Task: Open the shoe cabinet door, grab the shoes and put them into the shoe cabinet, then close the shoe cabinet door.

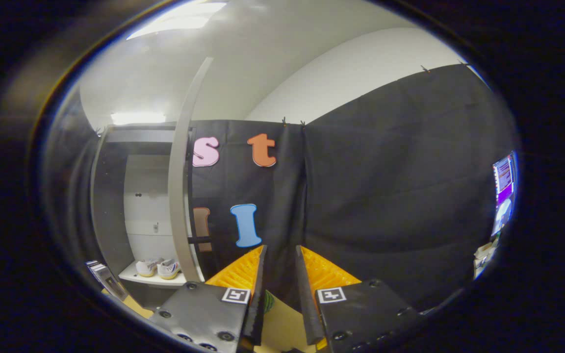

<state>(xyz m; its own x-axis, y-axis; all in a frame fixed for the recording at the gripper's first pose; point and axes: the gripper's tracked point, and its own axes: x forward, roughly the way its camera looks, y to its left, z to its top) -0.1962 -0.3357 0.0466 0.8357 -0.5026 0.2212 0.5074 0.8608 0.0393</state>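
The shoe cabinet point(115, 196) stands off to the left, well beyond the fingers of the hand-held gripper point(280, 255). It is a tall, dark-framed unit with a pale interior. Its door point(180, 186) is swung open, so the light grey panel shows edge-on as a narrow upright strip along the cabinet's right side. Inside, on a white shelf point(151, 280) low in the cabinet, a pair of white shoes point(158, 267) with yellowish soles sits side by side, touching or nearly so. The gripper's two fingers stand slightly apart with nothing between them.
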